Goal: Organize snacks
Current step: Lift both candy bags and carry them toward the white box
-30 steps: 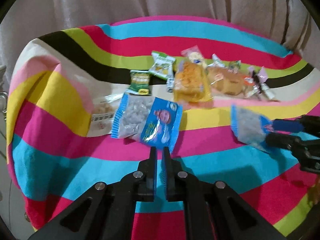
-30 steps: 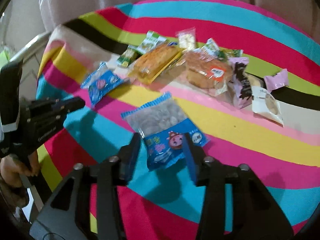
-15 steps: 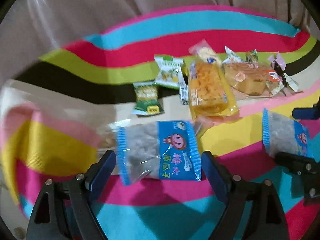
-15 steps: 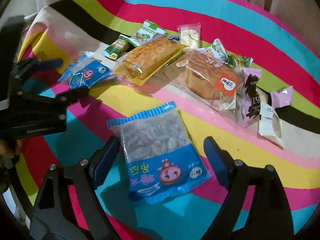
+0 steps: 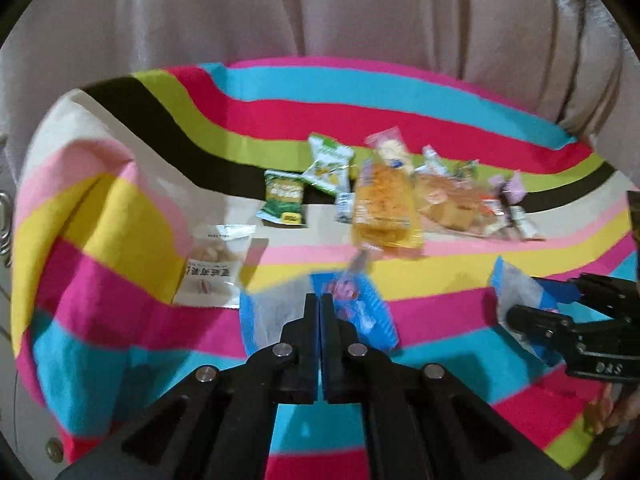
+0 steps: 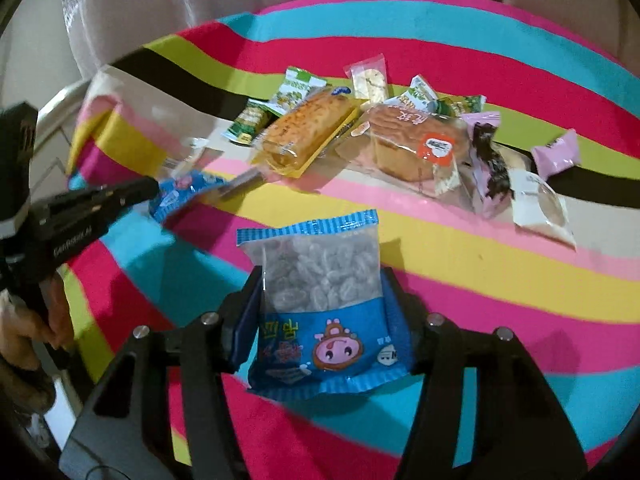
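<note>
Two blue snack bags with a cartoon face are in play on the striped cloth (image 6: 500, 276). My left gripper (image 5: 319, 300) is shut, pinching the edge of one blue bag (image 5: 356, 308), which hangs blurred and tilted at its tips; the right wrist view shows that gripper (image 6: 154, 186) with that bag (image 6: 184, 192) at its end. My right gripper (image 6: 323, 280) is closing on the second blue bag (image 6: 316, 344). Its pads meet the bag's two sides. From the left wrist this gripper (image 5: 520, 298) and its bag (image 5: 516, 286) appear at the right edge.
A row of snacks lies further back: bread in a yellow tray (image 6: 308, 132), a wrapped cake (image 6: 416, 144), green packets (image 5: 282, 196), pink wrappers (image 6: 556, 152). A white nut packet (image 5: 212, 268) lies at the left. A beige curtain (image 5: 320, 12) hangs behind. A person's hand (image 6: 24, 328) holds the left gripper.
Half a second ago both grippers stood wide open around their blue bags. Now the left has shut on its bag's edge and the right has narrowed onto its bag's sides.
</note>
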A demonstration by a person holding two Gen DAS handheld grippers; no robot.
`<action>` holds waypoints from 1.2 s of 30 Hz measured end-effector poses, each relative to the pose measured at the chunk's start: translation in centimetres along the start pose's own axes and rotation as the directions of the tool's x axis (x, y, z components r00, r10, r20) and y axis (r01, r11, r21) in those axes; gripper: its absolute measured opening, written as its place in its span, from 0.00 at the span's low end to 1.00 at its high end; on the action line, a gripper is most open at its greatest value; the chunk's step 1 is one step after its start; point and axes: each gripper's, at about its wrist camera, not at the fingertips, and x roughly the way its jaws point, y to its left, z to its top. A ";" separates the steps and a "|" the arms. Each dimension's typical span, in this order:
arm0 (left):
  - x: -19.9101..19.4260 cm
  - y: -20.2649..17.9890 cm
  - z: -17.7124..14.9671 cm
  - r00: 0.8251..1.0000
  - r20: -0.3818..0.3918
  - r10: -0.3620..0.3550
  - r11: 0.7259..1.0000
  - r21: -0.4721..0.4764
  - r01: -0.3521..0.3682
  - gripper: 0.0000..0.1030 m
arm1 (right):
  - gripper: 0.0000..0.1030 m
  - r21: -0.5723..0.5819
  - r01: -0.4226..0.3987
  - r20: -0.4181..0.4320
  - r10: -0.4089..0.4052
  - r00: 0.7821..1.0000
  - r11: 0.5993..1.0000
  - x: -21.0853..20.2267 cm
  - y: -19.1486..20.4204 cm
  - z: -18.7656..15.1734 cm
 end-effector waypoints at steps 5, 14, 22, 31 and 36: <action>-2.8 -2.4 -1.7 0.999 -0.017 -0.038 0.999 0.037 0.039 0.00 | 0.58 0.025 -0.016 0.007 0.016 1.000 1.000 -3.1 0.1 -1.9; -1.0 1.9 -1.7 0.996 -0.056 -0.066 0.976 -0.212 0.053 0.90 | 0.58 0.035 -0.022 -0.003 0.022 1.000 0.999 -4.8 0.3 -3.8; 2.6 1.7 -1.0 0.982 -0.149 -0.114 0.959 -0.273 0.070 0.89 | 0.58 0.055 -0.026 -0.008 0.026 1.000 0.998 -4.2 0.1 -3.7; 3.0 -0.6 -1.6 0.983 -0.098 -0.154 0.955 -0.271 0.123 0.41 | 0.58 0.047 -0.015 -0.004 0.015 1.000 0.999 -4.3 0.2 -3.7; 0.4 -2.5 -3.0 0.978 -0.081 -0.190 0.953 -0.256 0.164 0.41 | 0.58 0.074 -0.015 0.010 0.015 1.000 0.997 -5.4 -0.2 -4.1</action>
